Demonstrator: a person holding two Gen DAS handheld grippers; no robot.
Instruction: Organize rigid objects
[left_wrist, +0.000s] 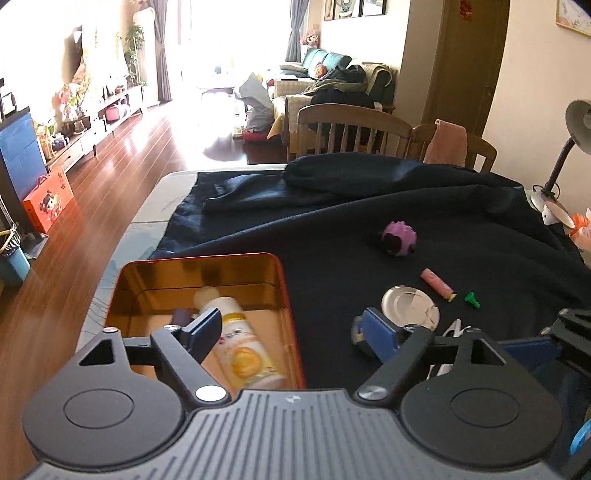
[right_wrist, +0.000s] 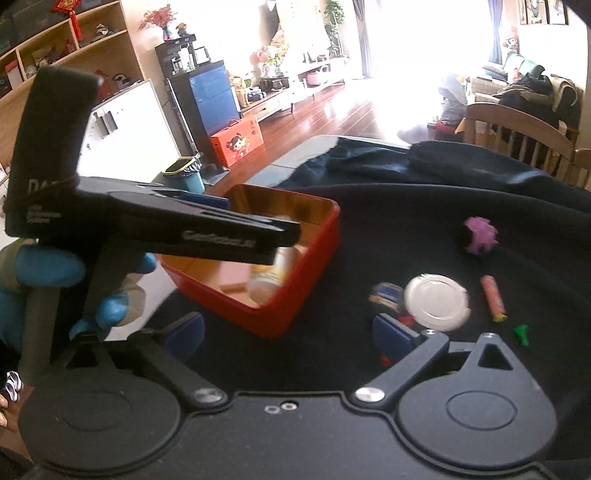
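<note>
A red tin box (left_wrist: 286, 295) (right_wrist: 295, 306) with a gold inside sits on the dark cloth. A white and yellow bottle (left_wrist: 243, 349) (right_wrist: 271, 275) lies in it, blurred. My left gripper (left_wrist: 291, 332) is open and empty, its left finger over the box, its right finger beside it. On the cloth lie a silver lid (left_wrist: 410, 304) (right_wrist: 437, 301), a pink tube (left_wrist: 437, 282) (right_wrist: 493, 297), a green cap (left_wrist: 472, 300) (right_wrist: 521, 334) and a purple spiky toy (left_wrist: 399, 238) (right_wrist: 479, 236). My right gripper (right_wrist: 291, 334) is open and empty in front of the box.
A small dark blue item (right_wrist: 386, 293) lies left of the lid. A desk lamp (left_wrist: 565, 166) stands at the table's right edge. Wooden chairs (left_wrist: 351, 129) stand behind the table. The table edge and wood floor (left_wrist: 92, 206) lie to the left.
</note>
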